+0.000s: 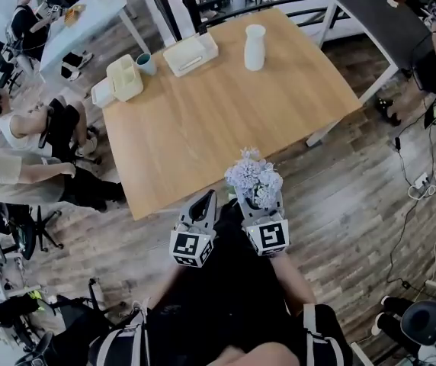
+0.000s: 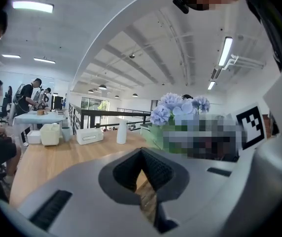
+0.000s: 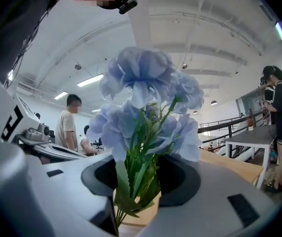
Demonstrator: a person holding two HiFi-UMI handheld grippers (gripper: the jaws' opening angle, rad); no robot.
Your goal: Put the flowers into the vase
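The flowers (image 1: pixel 253 180), a pale blue bunch with green leaves, are clamped by their stems in the right claw (image 1: pixel 259 203). They stand upright at the counter's (image 1: pixel 226 120) near edge, blooms above the jaws. The right gripper view shows the stems pinched low between the pads (image 3: pixel 178 174), with leaves spilling out below, so the grip is under the foliage. That leaves the stem ends free, which suits feeding them down into a narrow neck.

The left claw (image 1: pixel 205 201) hangs just beside the right one. Its jaws are together with nothing between them, and only the wood shows past the tips. It is probably kept close to steady something later.

The vase (image 1: pixel 254 46) stands upright, well apart from the bunch, near the far edge. It is white and slim with an open mouth. A tray (image 1: pixel 191 52), a cup (image 1: pixel 146 63) and a box (image 1: pixel 125 77) sit to its left, clear of the straight path across the bare wood. By my reading the carry is at its start, and the bunch must cross the counter before any lowering.
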